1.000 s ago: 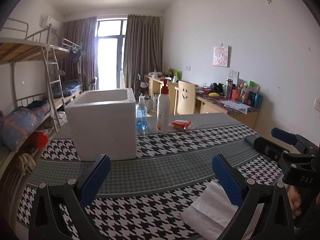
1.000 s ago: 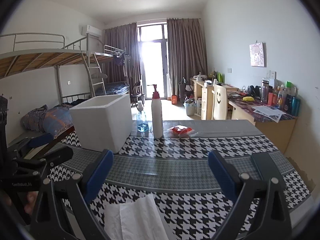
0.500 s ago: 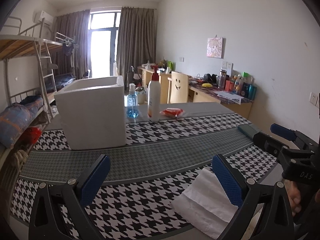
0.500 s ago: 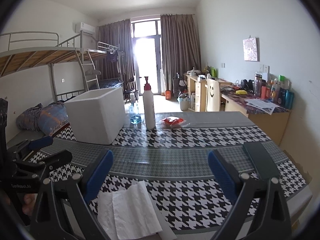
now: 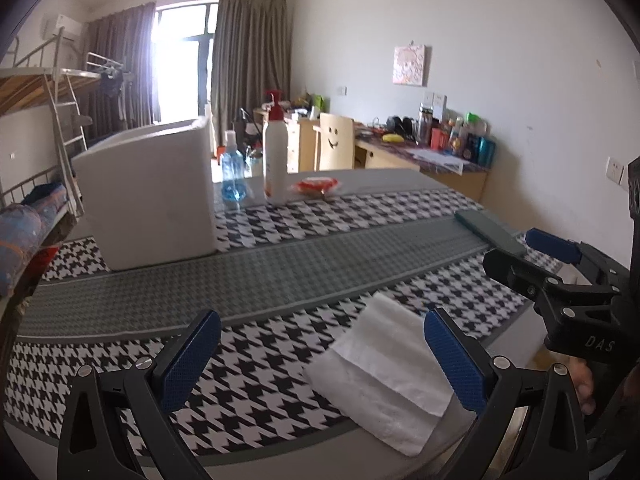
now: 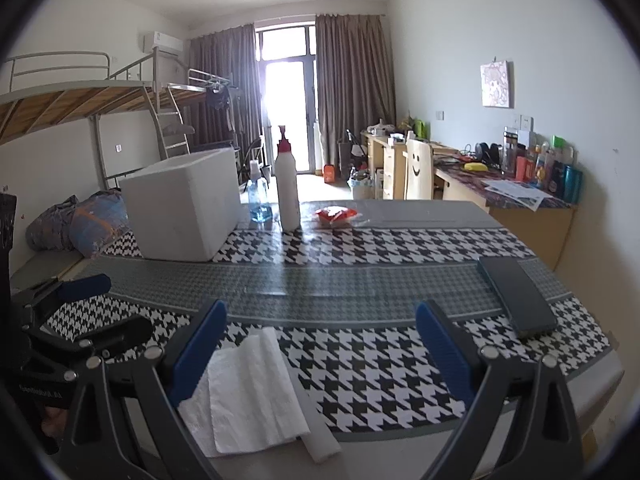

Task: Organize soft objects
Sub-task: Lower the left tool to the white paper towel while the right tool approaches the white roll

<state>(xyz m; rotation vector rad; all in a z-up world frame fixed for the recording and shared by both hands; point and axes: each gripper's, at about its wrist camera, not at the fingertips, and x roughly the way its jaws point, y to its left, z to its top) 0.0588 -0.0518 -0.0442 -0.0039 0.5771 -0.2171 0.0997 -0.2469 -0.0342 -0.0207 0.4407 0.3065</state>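
Note:
A folded white paper towel [image 5: 384,376] [image 6: 248,392] lies flat at the near edge of the houndstooth tablecloth [image 5: 280,240]. My left gripper [image 5: 320,356] hovers open just in front of it, the towel under its right finger. My right gripper [image 6: 320,348] is open too, with the towel under its left finger. Each gripper shows in the other's view: the right gripper [image 5: 548,256] at the right, the left gripper [image 6: 92,304] at the left. A white foam box [image 5: 148,192] [image 6: 184,208] stands open-topped at the far left of the table.
Behind the box stand a blue spray bottle [image 5: 232,176] and a white pump bottle [image 5: 275,164], with a red packet [image 5: 316,186] beside them. A dark flat case [image 6: 516,296] lies on the right. A bunk bed and cluttered desks line the room.
Both grippers have drawn back and tilted down, so the towel shows more fully in each view. Both stay open.

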